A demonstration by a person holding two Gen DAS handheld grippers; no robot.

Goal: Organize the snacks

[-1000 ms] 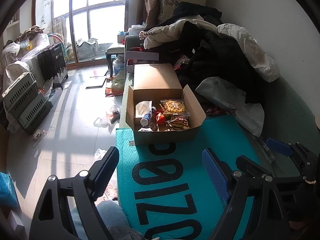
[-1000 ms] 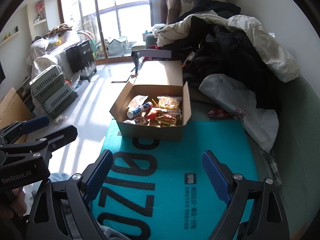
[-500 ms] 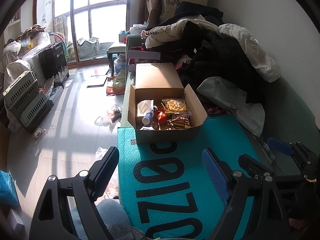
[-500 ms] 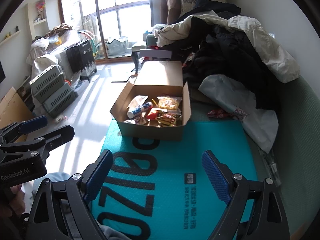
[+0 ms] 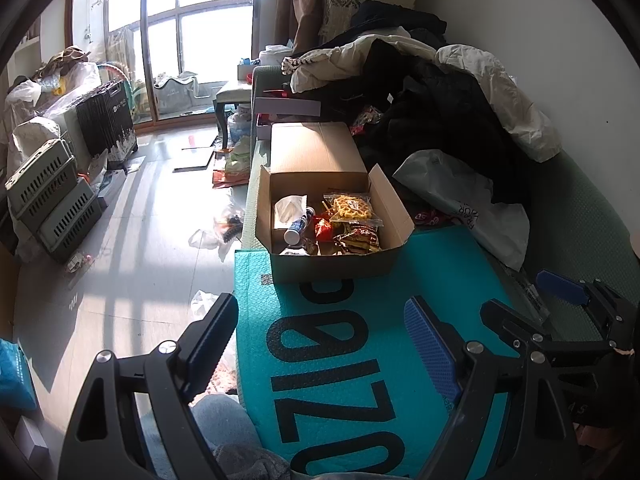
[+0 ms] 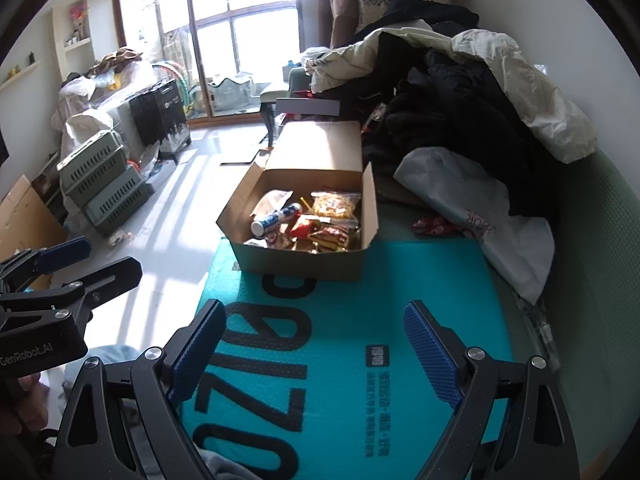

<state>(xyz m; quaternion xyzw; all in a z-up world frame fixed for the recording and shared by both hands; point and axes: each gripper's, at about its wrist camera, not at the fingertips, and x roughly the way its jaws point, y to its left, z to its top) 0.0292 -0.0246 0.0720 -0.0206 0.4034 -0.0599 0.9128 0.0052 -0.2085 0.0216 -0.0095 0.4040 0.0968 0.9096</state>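
Both the left hand-held gripper (image 5: 320, 340) and right hand-held gripper (image 6: 316, 344), gaping empty, hover over teal mat (image 6: 360, 320) printed "0Z10"

We see a green textured sofa seat (image 5: 580, 216) carrying a teal bubble mailer (image 5: 400, 312), an open cardboard box (image 5: 332, 268) and piled clothes (image 5: 440, 112).

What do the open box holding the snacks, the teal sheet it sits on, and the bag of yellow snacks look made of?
Box: corrugated cardboard, matte brown, with folded flaps.
Teal sheet: likely a plastic bubble mailer; its surface is finely dimpled and printed with large black characters.
Yellow snack bag: clear glossy plastic film, since the contents show through.
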